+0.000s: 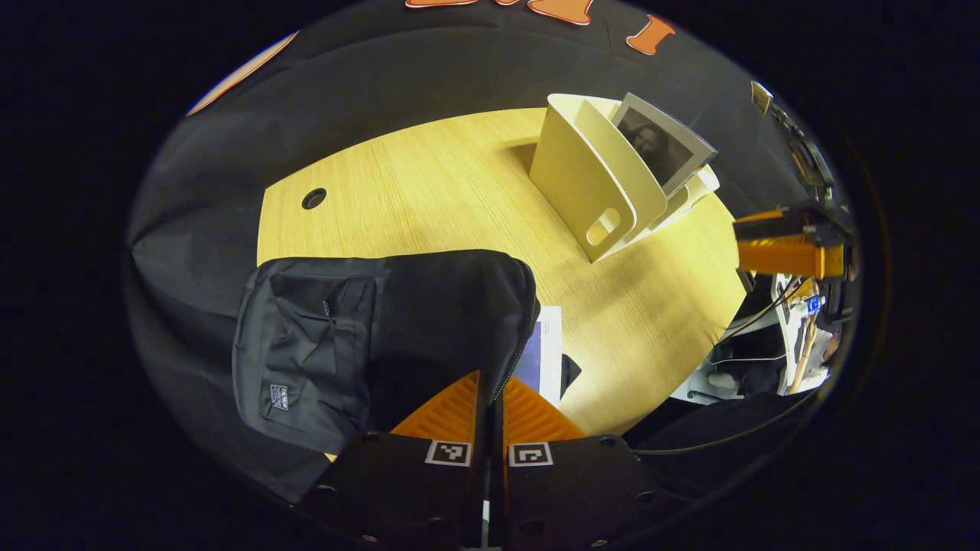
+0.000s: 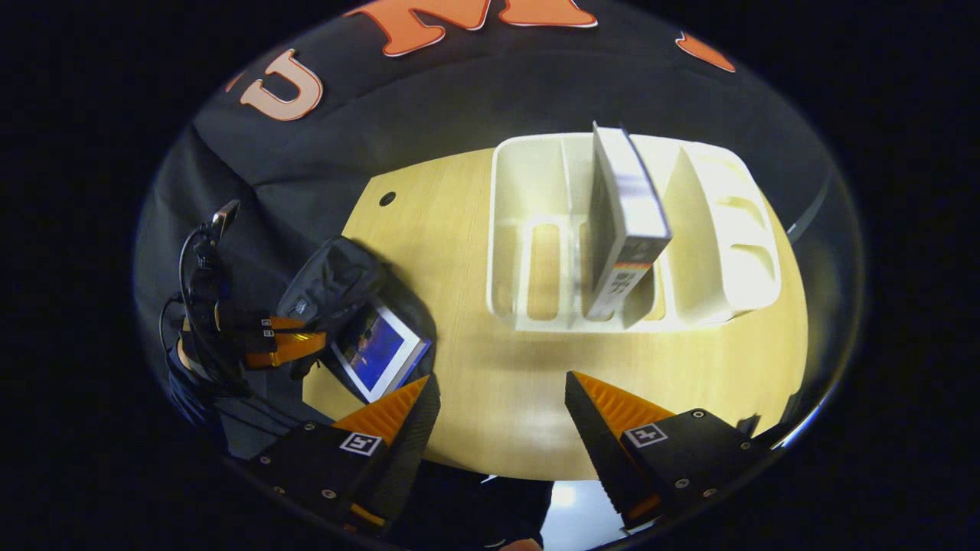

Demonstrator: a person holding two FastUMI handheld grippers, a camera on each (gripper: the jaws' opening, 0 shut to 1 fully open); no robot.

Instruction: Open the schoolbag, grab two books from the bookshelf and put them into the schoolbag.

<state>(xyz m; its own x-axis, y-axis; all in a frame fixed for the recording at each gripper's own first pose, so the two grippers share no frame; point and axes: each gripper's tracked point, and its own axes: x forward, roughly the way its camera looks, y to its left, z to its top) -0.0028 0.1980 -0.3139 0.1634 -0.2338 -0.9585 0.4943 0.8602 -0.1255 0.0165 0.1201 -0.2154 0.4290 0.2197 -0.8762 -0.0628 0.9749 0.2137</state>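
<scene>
Schoolbag [image 2: 333,283] lies at the table's left, its flap pinched by the left gripper [image 1: 490,402], one blue book [image 2: 379,348] already poking out. Farther right, the second book [image 2: 624,222] stands upright in the bookshelf [image 2: 720,229], straight ahead of the right gripper [image 2: 498,405], whose fingers are spread wide, with bare table [image 2: 498,367] between.

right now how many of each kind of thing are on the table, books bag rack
books: 2, one in the white rack, one blue-covered in the bag's opening
schoolbag: 1
bookshelf rack: 1
total: 4
</scene>
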